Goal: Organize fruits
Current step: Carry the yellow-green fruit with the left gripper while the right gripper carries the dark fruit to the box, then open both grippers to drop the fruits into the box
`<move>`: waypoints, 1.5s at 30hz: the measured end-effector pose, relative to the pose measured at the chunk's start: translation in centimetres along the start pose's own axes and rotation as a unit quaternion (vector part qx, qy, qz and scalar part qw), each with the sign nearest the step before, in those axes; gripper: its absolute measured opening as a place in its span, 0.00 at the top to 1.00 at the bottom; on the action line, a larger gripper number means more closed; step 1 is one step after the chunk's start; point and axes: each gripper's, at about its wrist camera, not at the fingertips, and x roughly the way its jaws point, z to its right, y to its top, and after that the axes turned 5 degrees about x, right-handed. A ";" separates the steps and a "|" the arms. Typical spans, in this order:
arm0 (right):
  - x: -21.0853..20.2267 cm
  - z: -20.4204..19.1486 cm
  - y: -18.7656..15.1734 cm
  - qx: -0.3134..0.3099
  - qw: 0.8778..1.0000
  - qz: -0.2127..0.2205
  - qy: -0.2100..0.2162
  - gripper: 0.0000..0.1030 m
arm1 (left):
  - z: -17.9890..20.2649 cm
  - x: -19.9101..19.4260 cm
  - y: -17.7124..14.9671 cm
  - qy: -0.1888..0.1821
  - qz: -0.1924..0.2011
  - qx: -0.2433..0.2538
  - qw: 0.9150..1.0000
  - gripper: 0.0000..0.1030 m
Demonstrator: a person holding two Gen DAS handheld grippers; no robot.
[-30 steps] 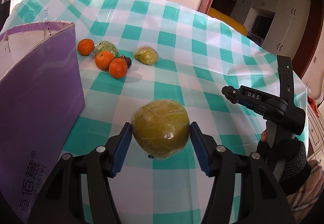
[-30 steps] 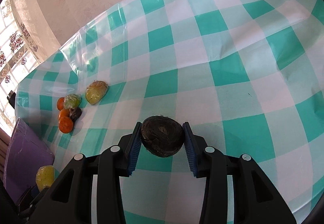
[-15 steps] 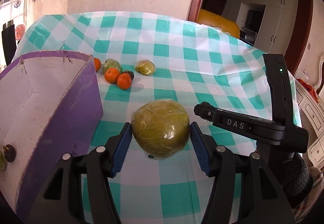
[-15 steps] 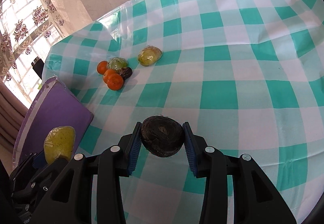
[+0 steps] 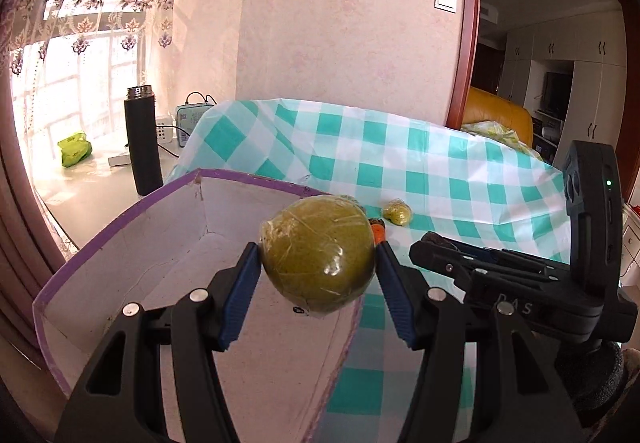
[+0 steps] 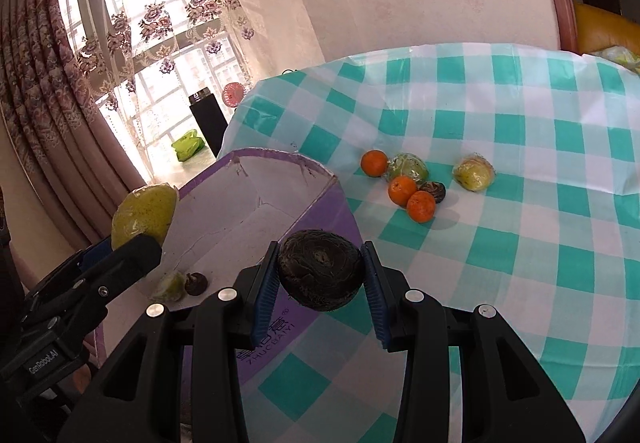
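My left gripper is shut on a plastic-wrapped green fruit and holds it above the open purple box; that fruit also shows in the right wrist view. My right gripper is shut on a dark brown wrinkled fruit, held over the box's right wall. Inside the box lie a small green fruit and a small dark fruit. On the checked tablecloth lie three oranges, two wrapped green fruits and a small dark fruit.
A black flask, a green packet and a small device with cables stand on the windowsill behind the box. A wall and a doorway lie beyond the table. The right gripper's body is close on the right in the left wrist view.
Both grippers have lifted and swung left toward the purple box, each still holding its fruit. The left one has come over the box's opening, and the box interior has come into view.
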 end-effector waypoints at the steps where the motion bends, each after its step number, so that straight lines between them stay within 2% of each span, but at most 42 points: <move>1: 0.3 -1.0 0.0 -0.012 1.000 -0.003 0.007 0.62 | -1.2 0.0 -0.2 0.011 -0.006 -0.004 1.000 0.43; 6: 2.2 -5.6 0.0 -0.077 0.997 -0.020 0.022 0.61 | -6.8 0.1 -1.7 0.040 -0.047 -0.050 0.997 0.43; 10: 4.6 -8.6 -0.6 -0.126 0.990 -0.057 0.025 0.61 | -8.9 0.7 -2.8 0.062 -0.085 -0.044 0.994 0.43; 15: 8.2 -10.6 -2.6 -0.197 0.973 -0.121 -0.027 0.61 | -9.4 2.2 -4.3 0.064 -0.144 -0.019 0.987 0.43; 20: 9.6 -11.8 -3.6 -0.257 0.951 -0.156 -0.068 0.61 | -9.3 4.0 -5.3 0.056 -0.200 -0.009 0.978 0.42; 23: 10.1 -12.3 -4.4 -0.290 0.937 -0.176 -0.086 0.60 | -9.5 4.5 -5.7 0.054 -0.216 -0.012 0.975 0.42; 25: 10.3 -12.4 -4.6 -0.296 0.934 -0.177 -0.094 0.59 | -9.7 4.5 -5.7 0.054 -0.220 -0.013 0.974 0.42; 28: 10.3 -12.3 -4.8 -0.294 0.935 -0.172 -0.094 0.49 | -10.0 4.3 -5.6 0.065 -0.216 -0.019 0.974 0.41; 30: 10.3 -12.2 -5.0 -0.299 0.934 -0.169 -0.094 0.45 | -10.4 4.2 -5.4 0.071 -0.214 -0.027 0.974 0.31; 31: 10.2 -12.3 -5.1 -0.299 0.935 -0.170 -0.084 0.38 | -10.4 4.1 -5.3 0.067 -0.209 -0.027 0.975 0.24; 33: 9.9 -12.7 -5.3 -0.301 0.937 -0.163 -0.075 0.30 | -10.1 3.7 -5.1 0.068 -0.202 -0.023 0.977 0.18; 35: 9.8 -12.8 -5.3 -0.301 0.937 -0.157 -0.077 0.29 | -9.6 3.5 -4.7 0.071 -0.194 -0.017 0.978 0.10; 38: 9.0 -12.6 -5.0 -0.293 0.944 -0.134 -0.068 0.29 | -9.1 2.9 -4.1 0.082 -0.179 -0.011 0.980 0.10; 40: 7.9 -12.3 -4.5 -0.283 0.951 -0.106 -0.060 0.28 | -8.9 1.8 -3.4 0.101 -0.148 -0.009 0.984 0.10; 43: 5.6 -11.6 -3.3 -0.263 0.963 -0.053 -0.042 0.21 | -8.0 -0.5 -1.8 0.129 -0.075 -0.001 0.989 0.02; 45: 4.0 -10.6 -2.4 -0.245 0.969 -0.014 -0.037 0.18 | -6.7 -2.2 -0.7 0.128 -0.025 0.004 0.991 0.02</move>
